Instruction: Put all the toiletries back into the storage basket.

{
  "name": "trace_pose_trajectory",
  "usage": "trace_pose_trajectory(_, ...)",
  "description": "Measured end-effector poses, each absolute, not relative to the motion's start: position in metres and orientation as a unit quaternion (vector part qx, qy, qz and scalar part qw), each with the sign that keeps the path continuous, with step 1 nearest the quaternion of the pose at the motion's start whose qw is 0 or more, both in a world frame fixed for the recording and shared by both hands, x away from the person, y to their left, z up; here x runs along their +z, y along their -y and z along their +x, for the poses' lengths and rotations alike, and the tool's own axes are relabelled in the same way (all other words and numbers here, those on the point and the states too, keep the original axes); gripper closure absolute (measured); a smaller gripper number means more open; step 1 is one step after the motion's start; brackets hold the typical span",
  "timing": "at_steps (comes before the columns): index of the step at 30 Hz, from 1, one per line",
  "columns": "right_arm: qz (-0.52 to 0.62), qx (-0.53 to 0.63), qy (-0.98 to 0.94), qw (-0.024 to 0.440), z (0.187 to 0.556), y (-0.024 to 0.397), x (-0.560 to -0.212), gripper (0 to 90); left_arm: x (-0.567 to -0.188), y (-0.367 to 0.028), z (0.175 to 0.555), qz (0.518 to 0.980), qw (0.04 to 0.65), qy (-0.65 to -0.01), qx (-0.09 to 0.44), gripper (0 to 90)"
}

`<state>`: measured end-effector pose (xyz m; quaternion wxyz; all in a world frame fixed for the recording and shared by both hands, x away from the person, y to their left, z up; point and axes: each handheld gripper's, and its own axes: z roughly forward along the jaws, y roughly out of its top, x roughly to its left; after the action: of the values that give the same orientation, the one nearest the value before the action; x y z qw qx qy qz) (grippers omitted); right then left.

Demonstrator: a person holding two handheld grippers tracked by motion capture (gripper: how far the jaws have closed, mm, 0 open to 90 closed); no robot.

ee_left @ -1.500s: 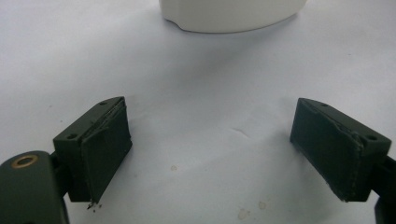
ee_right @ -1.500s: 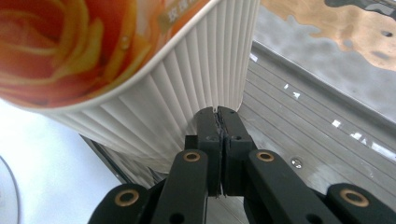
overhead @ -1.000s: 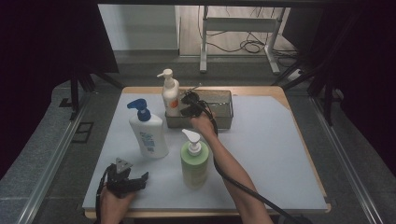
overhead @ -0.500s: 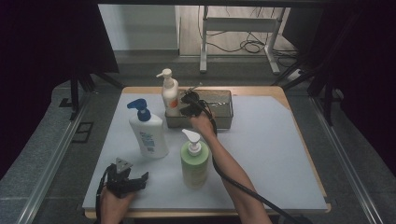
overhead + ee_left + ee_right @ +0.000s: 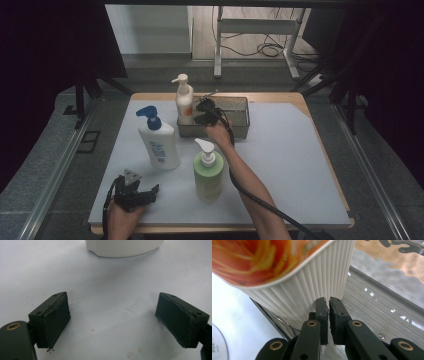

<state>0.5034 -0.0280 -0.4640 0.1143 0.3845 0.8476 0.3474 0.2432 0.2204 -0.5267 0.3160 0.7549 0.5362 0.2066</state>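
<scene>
Pump bottle [image 5: 183, 100] stands in the tray's [image 5: 240, 131] left end; my right gripper [image 5: 328, 300] (jaws nearly clenched, empty) should withdraw next; left gripper [image 5: 112, 320] released.

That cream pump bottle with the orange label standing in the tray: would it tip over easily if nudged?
Probably. The cream bottle is tall and narrow with a pump head on top, so a nudge high up could topple it. The tray wall beside it may catch its base. Its ribbed side should grip fairly well.
</scene>
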Motion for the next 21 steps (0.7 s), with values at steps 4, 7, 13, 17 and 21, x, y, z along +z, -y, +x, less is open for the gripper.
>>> trace_pose_trajectory(4,0.384,0.351,-0.847,0.112,0.502,0.032,-0.466,84.3,-0.527,-0.22,0.243,0.755,0.316,-0.536,0.207,11.7)
trace_pose_trajectory(7,0.384,0.355,-0.845,0.113,0.5,0.038,-0.465,83.7,-0.527,-0.22,0.243,0.755,0.316,-0.536,0.206,11.7)
trace_pose_trajectory(13,0.377,0.364,-0.844,0.117,0.496,0.044,-0.457,82.0,-0.527,-0.22,0.243,0.755,0.316,-0.536,0.207,11.7)
trace_pose_trajectory(17,0.37,0.368,-0.844,0.121,0.491,0.048,-0.451,80.2,-0.527,-0.22,0.243,0.755,0.316,-0.536,0.207,11.7)
trace_pose_trajectory(21,0.359,0.375,-0.845,0.125,0.485,0.054,-0.444,76.7,-0.527,-0.22,0.243,0.755,0.317,-0.536,0.207,11.7)
